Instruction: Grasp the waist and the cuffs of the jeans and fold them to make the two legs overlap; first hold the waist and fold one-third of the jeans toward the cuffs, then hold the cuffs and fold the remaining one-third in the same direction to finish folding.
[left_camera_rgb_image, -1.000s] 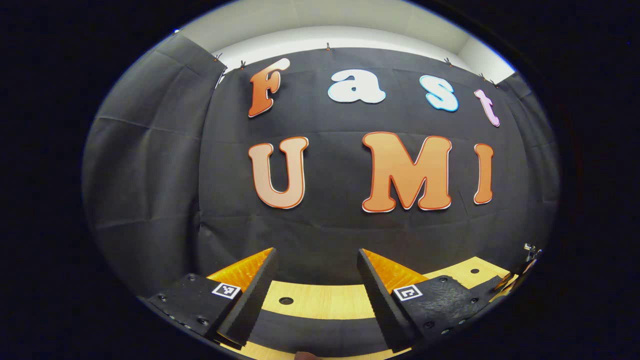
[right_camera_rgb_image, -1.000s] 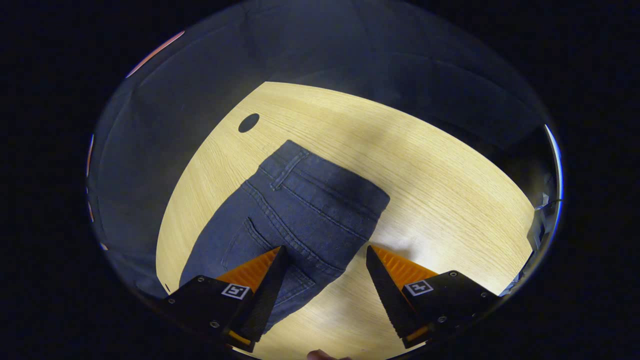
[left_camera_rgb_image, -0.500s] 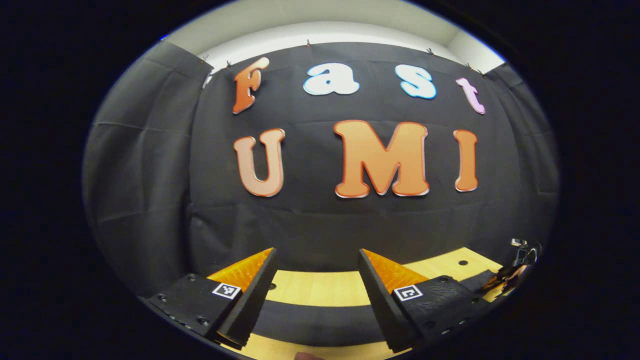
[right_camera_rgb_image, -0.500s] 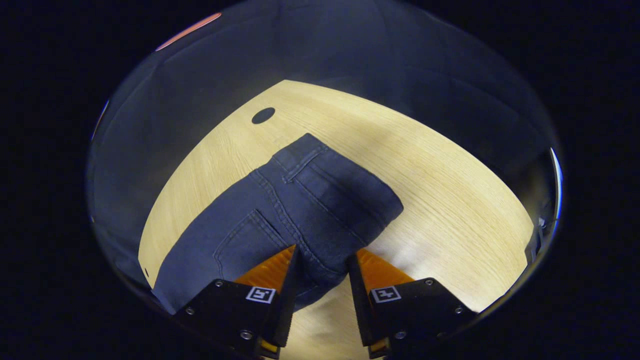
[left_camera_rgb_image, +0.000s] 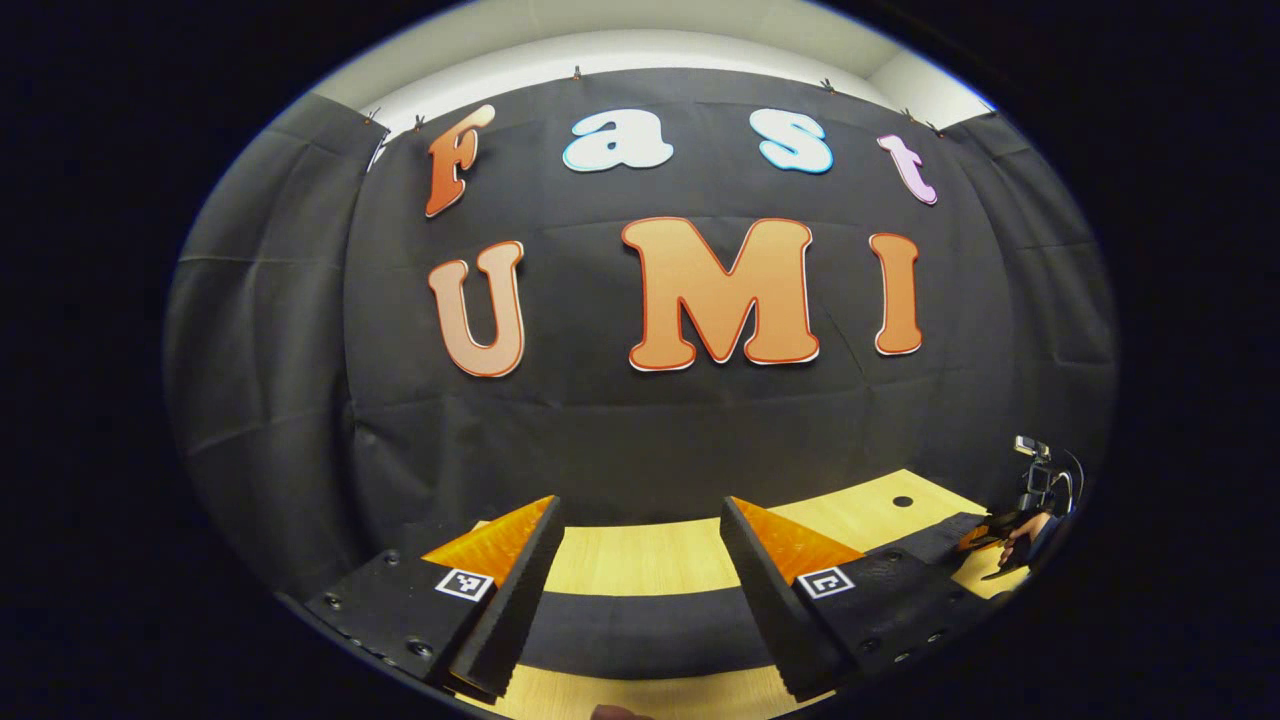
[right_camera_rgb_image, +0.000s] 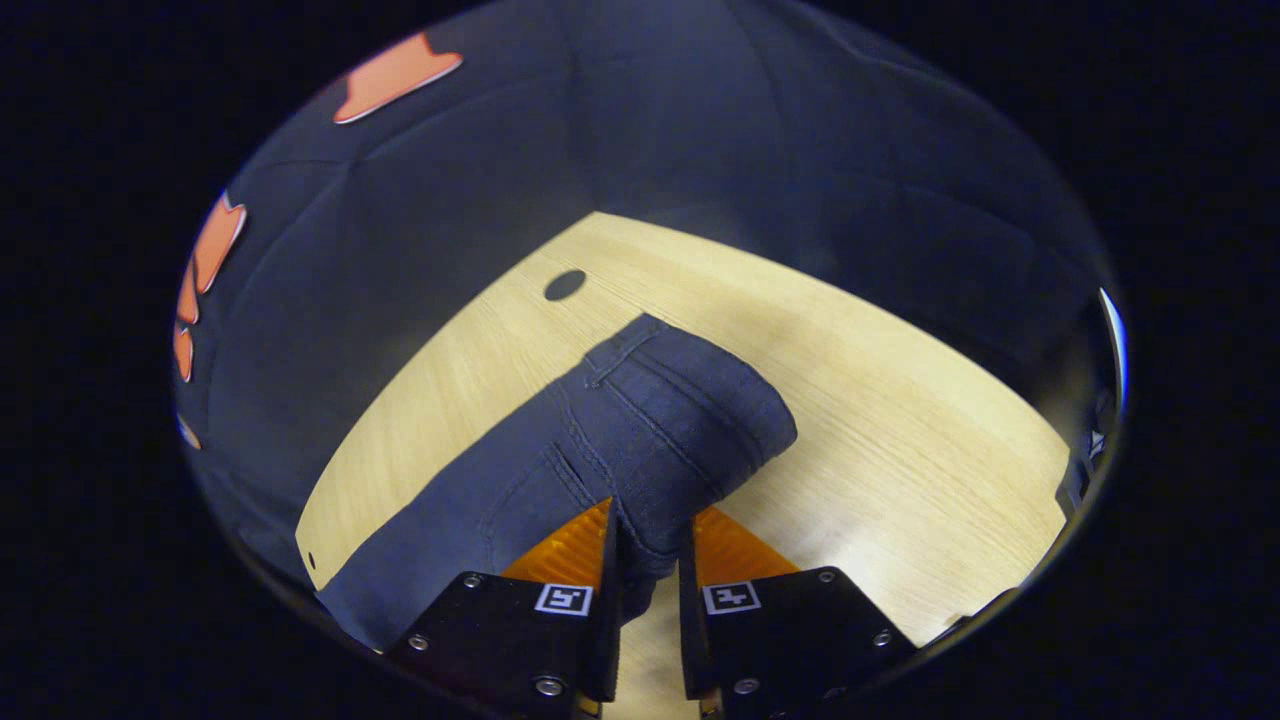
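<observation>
Right gripper view: fingers (right_camera_rgb_image: 612, 560) pinch unlabelled jeans (right_camera_rgb_image: 640, 440).

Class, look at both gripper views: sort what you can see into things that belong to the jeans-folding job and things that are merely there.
Part of the job:
- jeans, waist end lying on the table
- right gripper, fingers closed on the denim
- left gripper, open, holding nothing

Merely there:
- wooden table
- round hole in the tabletop
- black cloth wall

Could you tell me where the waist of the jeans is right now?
In the right gripper view, the waist of the jeans lies mid-frame on the wooden table, below the round hole, pinched by the right gripper.
</observation>
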